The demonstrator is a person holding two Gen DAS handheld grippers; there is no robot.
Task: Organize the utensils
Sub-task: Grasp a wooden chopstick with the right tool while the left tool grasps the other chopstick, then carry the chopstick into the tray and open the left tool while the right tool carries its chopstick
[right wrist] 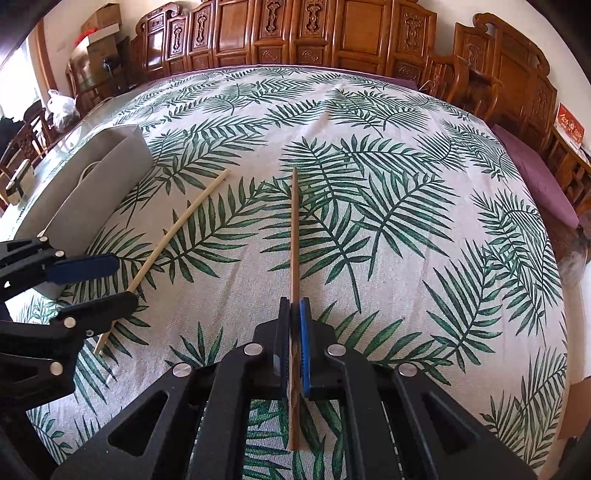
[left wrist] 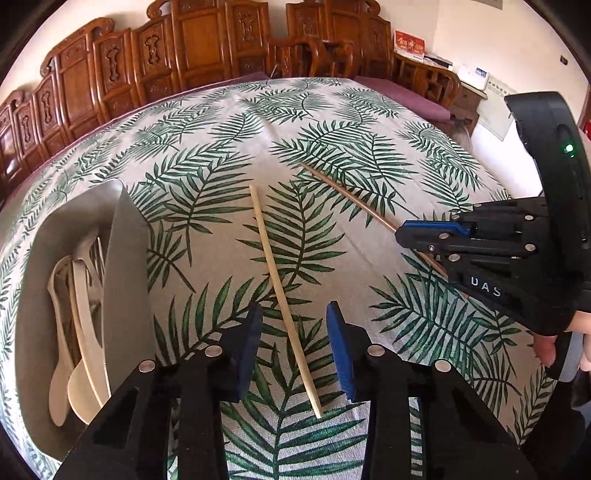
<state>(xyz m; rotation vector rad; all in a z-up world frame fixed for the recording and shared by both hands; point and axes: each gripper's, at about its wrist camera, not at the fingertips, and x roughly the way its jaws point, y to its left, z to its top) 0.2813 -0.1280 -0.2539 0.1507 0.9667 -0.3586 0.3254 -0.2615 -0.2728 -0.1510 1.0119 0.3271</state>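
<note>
Two chopsticks are in view on the leaf-print tablecloth [left wrist: 332, 122]. One is a pale bamboo chopstick [left wrist: 282, 295], lying flat on the cloth with nothing touching it. The other is a darker brown chopstick [right wrist: 294, 236].

Left gripper [left wrist: 294, 317]: jaws wide apart, holding nothing. Its two blue pads [left wrist: 341, 350] stand either side of the pale chopstick's near half. The right wrist view shows the same gripper [right wrist: 122, 280] from the side, jaws parted, with the pale chopstick [right wrist: 177, 229] running between them. Whether either pad touches the stick cannot be told.

Right gripper [right wrist: 294, 314]: jaws closed tight on the brown chopstick, gripped toward its near end. The long part projects forward over the cloth; a short tail runs back beneath the gripper body. In the left wrist view this gripper [left wrist: 400, 234] sits at the right, with the brown chopstick [left wrist: 351, 195] extending from its tip toward the table centre. Whether the far tip rests on the cloth cannot be told.

One grey rectangular tray [left wrist: 122, 258] stands at the left edge of the table. Inside it lie at least two cream-coloured spoons [left wrist: 83, 295], and what appear to be fork tines; the exact count of contents is not clear. The same tray [right wrist: 110, 166] appears at the left of the right wrist view, near the pale chopstick's far end.

One row of carved wooden panels [right wrist: 314, 33] lines the far side of the table.
</note>
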